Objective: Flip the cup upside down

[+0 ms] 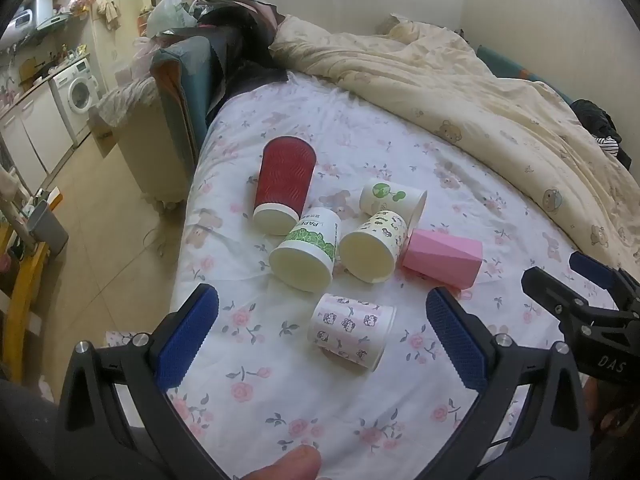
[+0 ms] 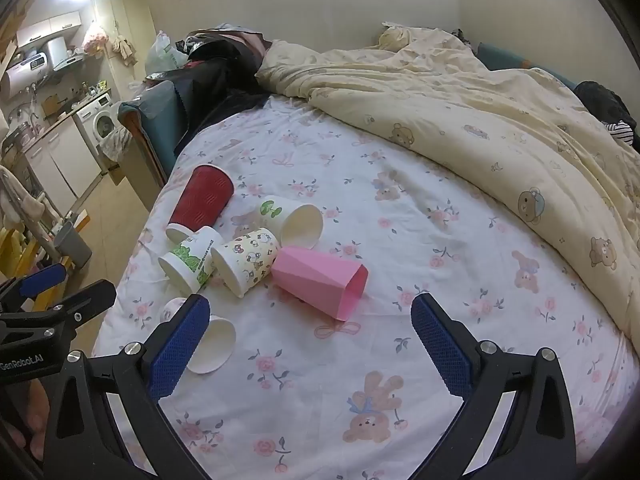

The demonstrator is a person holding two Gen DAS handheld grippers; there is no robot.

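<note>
Several cups lie on their sides on the flowered bed sheet (image 1: 280,392). A white cup with pink animal print (image 1: 350,330) lies nearest, between and just beyond the fingers of my open, empty left gripper (image 1: 322,336). Behind it lie a red ribbed cup (image 1: 285,182), a green-leaf paper cup (image 1: 308,248), a cartoon-print cup (image 1: 374,246), a green-sprout cup (image 1: 392,198) and a pink faceted cup (image 1: 442,258). My right gripper (image 2: 310,340) is open and empty, hovering in front of the pink faceted cup (image 2: 320,278). Its left finger partly hides the pink-print cup (image 2: 212,342).
A cream bear-print duvet (image 2: 480,128) is bunched over the far and right side of the bed. Dark clothes and a blue chair (image 1: 188,80) stand at the bed's far left. The floor, a grey bin (image 1: 48,226) and a washing machine (image 1: 78,90) lie to the left.
</note>
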